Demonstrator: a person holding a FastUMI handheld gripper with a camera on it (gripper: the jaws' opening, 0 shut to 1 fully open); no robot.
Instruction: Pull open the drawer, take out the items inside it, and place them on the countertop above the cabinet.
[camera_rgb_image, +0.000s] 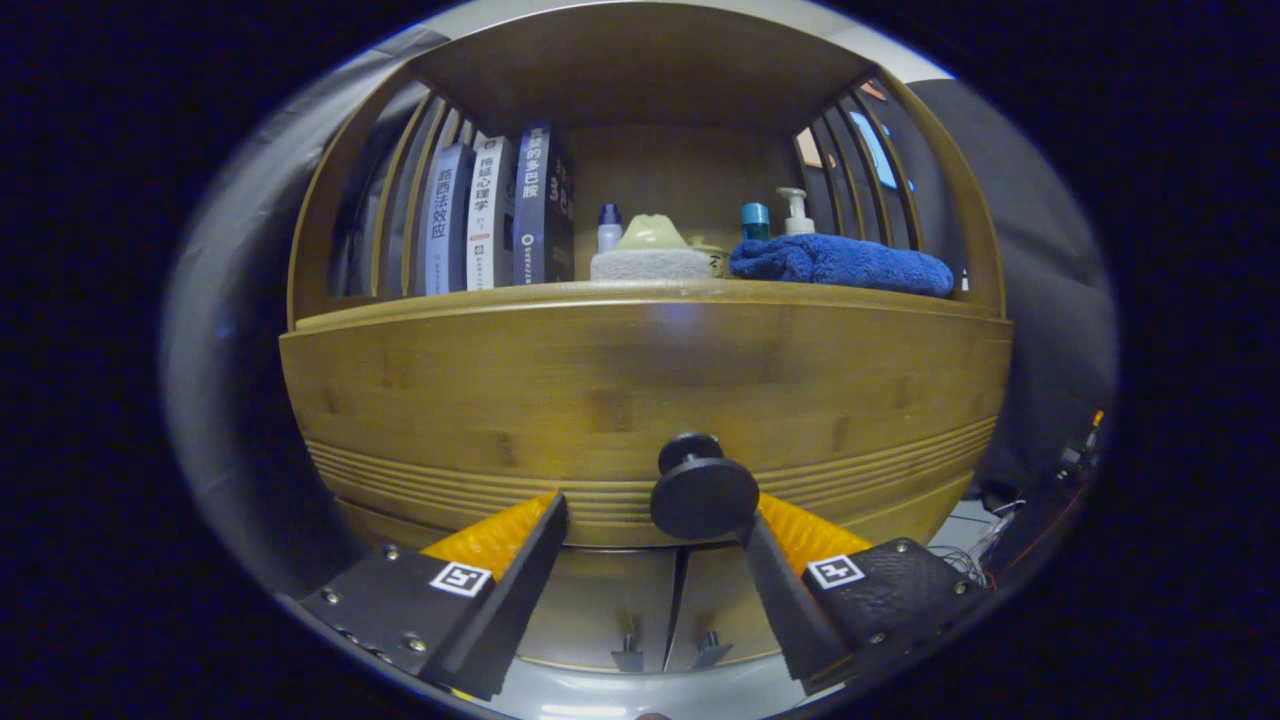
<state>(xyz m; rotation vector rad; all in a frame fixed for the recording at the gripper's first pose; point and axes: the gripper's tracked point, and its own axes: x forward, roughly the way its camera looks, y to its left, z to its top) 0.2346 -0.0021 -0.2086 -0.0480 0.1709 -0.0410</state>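
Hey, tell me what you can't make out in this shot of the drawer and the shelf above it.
- Drawer contents: the closed drawer front hides them.
- Knob: between the open fingers, near the right one; contact cannot be told.
- Bottles on the countertop: their lower parts sit behind the grey cloth and blue towel.
- Lower cabinet doors: partly covered by the fingers.
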